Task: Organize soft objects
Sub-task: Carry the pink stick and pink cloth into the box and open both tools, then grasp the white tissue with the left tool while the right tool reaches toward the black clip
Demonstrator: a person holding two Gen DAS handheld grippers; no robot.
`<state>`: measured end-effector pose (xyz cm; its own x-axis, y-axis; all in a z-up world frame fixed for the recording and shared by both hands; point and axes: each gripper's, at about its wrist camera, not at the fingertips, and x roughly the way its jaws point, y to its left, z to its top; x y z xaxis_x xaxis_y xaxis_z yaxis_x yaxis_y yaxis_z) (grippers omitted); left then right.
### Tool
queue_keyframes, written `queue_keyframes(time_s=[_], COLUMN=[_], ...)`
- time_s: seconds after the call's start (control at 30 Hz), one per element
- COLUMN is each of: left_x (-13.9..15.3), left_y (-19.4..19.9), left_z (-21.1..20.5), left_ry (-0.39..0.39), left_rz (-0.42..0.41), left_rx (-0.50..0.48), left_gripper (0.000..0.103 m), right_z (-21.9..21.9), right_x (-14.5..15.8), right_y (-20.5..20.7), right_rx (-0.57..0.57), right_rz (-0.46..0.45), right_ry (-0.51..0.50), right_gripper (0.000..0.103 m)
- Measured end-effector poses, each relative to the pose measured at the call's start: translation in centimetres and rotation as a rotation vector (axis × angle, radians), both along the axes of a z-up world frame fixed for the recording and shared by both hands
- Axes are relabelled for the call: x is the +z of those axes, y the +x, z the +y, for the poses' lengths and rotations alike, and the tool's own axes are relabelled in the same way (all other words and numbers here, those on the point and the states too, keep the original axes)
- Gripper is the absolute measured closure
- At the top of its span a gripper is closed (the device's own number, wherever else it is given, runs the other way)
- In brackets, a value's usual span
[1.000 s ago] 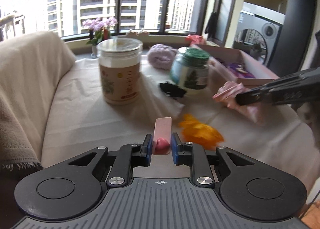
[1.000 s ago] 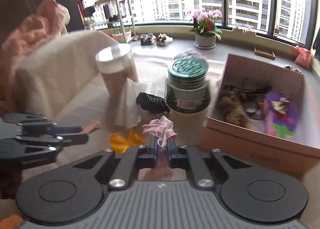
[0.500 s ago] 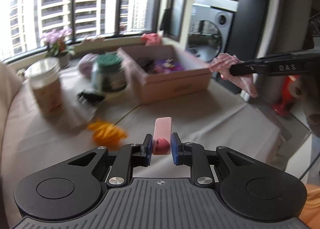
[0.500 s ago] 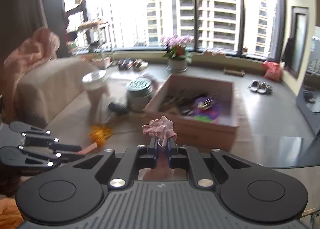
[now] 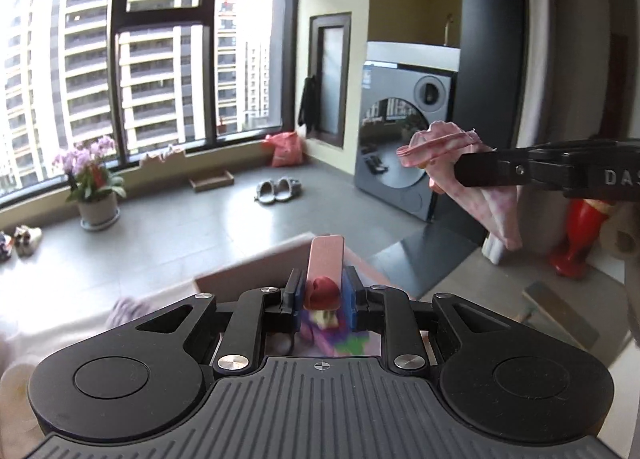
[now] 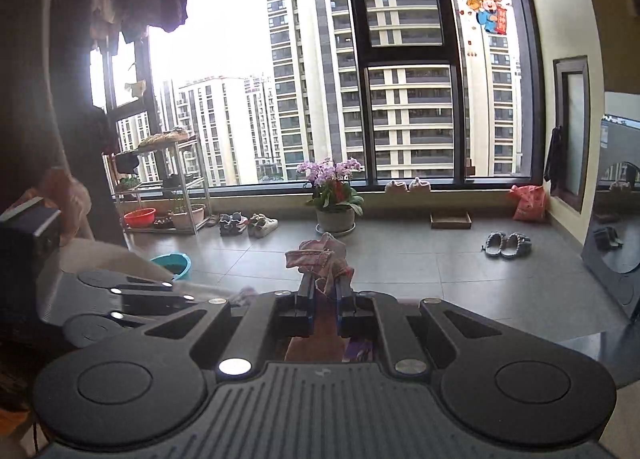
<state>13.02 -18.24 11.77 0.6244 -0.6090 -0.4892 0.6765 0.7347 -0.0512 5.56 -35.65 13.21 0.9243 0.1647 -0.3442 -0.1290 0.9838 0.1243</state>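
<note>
On my left camera I see the left gripper [image 5: 323, 295] clamped on a flat pink bar [image 5: 326, 259] that stands upright between the blue pads [image 5: 348, 295], with a dark red blob at its foot. Just below and behind that bar I can make out the rim of the cardboard box [image 5: 256, 265] and, blurred under the jaws, some purple and green pieces inside it; what they are I cannot say. To the left of the box a pale lilac fluffy lump [image 5: 126, 309] sits on the light cloth, also blurred. Off to my right, the right gripper [image 5: 460, 175] reaches in from the edge of the view, well above the floor, and its black fingers are shut tight on a pink-and-white patterned cloth [image 5: 440, 147], which bunches up ahead of the tips and hangs down in a long fold beneath them. My right camera shows the same grip from behind: the crumpled cloth pokes up between the closed jaws, and a strip of it trails down under them. The left gripper's black body shows low at the left of that view. Beyond both tools I see grey floor tiles, a pot of purple orchids [image 6: 334, 195] by the big window, grey slippers [image 6: 506, 245], a red bag [image 6: 528, 203] in the corner and a washing machine [image 5: 404, 143] against the right-hand wall.
</note>
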Motion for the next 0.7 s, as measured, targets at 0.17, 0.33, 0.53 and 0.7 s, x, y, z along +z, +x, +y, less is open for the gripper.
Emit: queue_keyframes(time_s=[0.17, 0.33, 0.53, 0.7], left_x=[-5.5, -9.1, -6.8, -7.3], left_y=[7.0, 7.9, 4.2, 1.5], left_z=[-1.8, -1.5, 5.2, 12.7], left_ry=[-0.091, -0.014, -0.044, -0.006], left_rz=[0.303, 0.341, 0.181, 0.106], left_rx=[0.017, 0.034, 0.101, 0.355], left_gripper=[0.079, 0.080, 0.079, 0.079], right_z=[-2.2, -2.8, -2.5, 1.5], right_x=[-1.4, -5.2, -7.4, -7.3], right_y=[6.2, 9.0, 9.4, 8.3], right_rx=[-0.029, -0.030, -0.046, 0.019], right_rz=[0.091, 0.200, 0.251, 0.230], right_ry=[0.047, 0.095, 0.083, -0.019], right_gripper=[0.069, 0.048, 0.048, 0.048])
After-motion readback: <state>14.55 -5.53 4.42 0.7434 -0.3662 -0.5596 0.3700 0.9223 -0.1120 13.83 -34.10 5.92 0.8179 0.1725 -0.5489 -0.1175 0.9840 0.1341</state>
